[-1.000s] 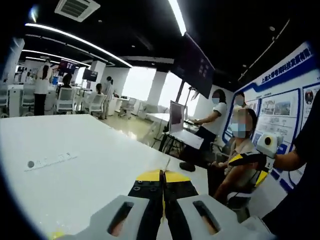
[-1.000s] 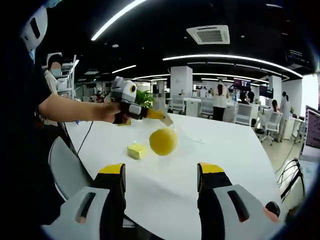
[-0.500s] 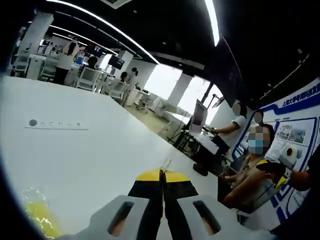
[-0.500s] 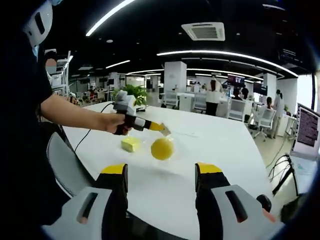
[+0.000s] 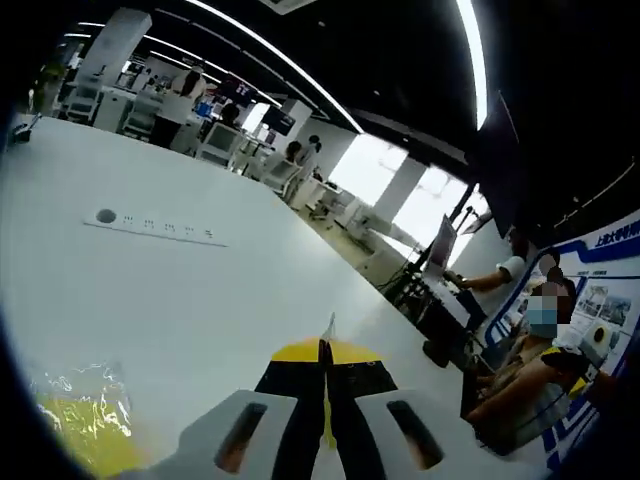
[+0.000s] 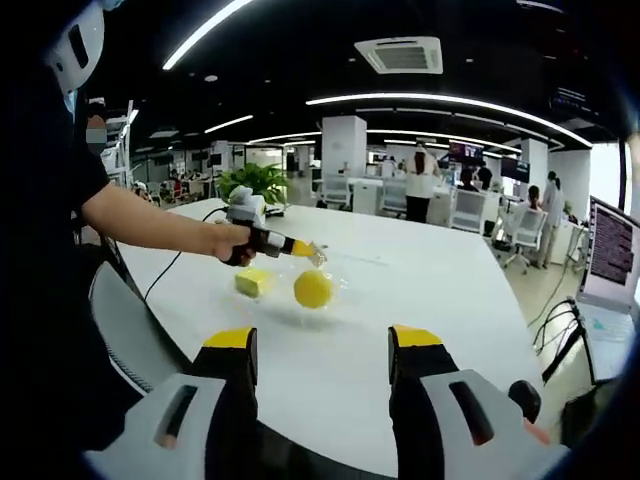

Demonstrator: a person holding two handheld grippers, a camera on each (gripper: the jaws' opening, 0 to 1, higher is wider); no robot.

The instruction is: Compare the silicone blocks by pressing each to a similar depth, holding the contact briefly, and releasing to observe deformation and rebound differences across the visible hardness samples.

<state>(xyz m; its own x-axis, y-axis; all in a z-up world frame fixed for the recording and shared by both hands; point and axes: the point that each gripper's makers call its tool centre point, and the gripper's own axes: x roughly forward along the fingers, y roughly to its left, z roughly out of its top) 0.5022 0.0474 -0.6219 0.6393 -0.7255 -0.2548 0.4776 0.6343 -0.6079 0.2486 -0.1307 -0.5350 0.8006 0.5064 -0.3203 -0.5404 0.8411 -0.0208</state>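
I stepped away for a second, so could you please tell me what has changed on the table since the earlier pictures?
The left tool has dipped from above the yellow ball to just beside its top; its jaws stay shut. The right tool has drawn back a little, still open and holding nothing. The ball and the yellow block lie as before on the table, neither one pressed yet.

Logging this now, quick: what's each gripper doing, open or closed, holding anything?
Left gripper: closed, holding nothing visible.
Right gripper: open, empty, away from the yellow blocks.
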